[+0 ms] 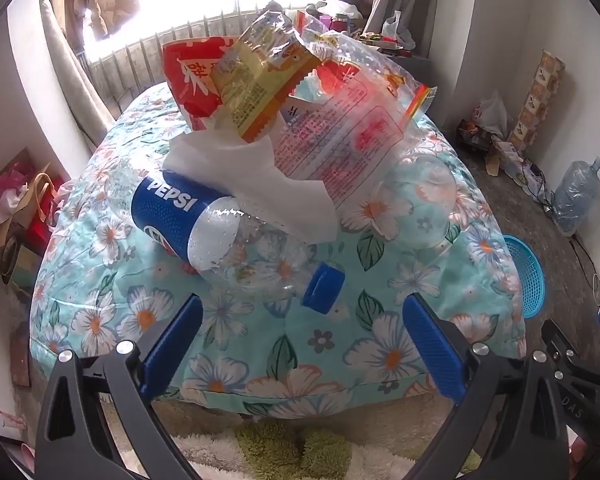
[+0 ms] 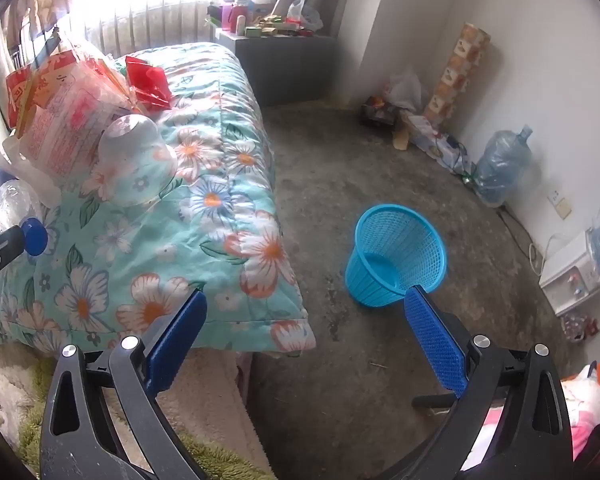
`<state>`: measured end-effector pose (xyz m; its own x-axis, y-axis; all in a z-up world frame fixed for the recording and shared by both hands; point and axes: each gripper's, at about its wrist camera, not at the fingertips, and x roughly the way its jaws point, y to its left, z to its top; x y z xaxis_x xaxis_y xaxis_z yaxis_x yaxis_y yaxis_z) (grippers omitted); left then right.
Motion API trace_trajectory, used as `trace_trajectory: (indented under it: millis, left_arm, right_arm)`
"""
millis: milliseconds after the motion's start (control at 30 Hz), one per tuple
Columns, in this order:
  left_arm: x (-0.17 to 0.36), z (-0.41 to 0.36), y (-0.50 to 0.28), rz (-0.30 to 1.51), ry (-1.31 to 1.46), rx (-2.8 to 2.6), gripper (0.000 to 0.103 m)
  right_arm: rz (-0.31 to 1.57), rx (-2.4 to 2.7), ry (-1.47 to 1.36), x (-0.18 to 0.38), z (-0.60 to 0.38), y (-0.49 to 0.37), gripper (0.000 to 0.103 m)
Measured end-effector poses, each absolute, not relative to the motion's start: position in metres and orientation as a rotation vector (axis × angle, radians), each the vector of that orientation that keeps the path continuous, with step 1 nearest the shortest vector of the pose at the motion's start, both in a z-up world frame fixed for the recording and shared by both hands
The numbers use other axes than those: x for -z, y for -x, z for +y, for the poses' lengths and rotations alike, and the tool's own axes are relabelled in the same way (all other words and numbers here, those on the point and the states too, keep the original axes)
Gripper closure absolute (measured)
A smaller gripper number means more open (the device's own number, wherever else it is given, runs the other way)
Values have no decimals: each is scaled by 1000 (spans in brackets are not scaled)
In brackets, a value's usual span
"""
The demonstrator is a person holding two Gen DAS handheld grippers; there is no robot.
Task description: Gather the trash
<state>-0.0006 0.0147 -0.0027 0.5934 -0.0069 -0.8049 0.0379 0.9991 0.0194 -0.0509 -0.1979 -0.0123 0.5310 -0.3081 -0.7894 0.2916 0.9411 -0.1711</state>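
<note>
At lower centre of the left wrist view, we see the left claw [image 1: 302, 338] wide open and empty before the Pepsi bottle [image 1: 204, 226] on the bed [image 1: 380, 344]; we advise closing across its neck. Likewise agape, the right claw [image 2: 306, 330] faces the blue basket [image 2: 396, 254] at centre right.

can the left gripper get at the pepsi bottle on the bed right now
Probably yes. The left gripper is open and pointed at the Pepsi bottle, whose capped end faces it with nothing between. A tissue and wrappers lie only across the bottle's far part.
</note>
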Motion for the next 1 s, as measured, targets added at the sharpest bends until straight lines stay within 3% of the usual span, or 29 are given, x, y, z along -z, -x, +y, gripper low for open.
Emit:
trace_trajectory:
  millis: [1000]
  left_arm:
    - [0,8,0,933,-35,13,5]
  right_arm:
    - [942,353,18,11,-196,49,8]
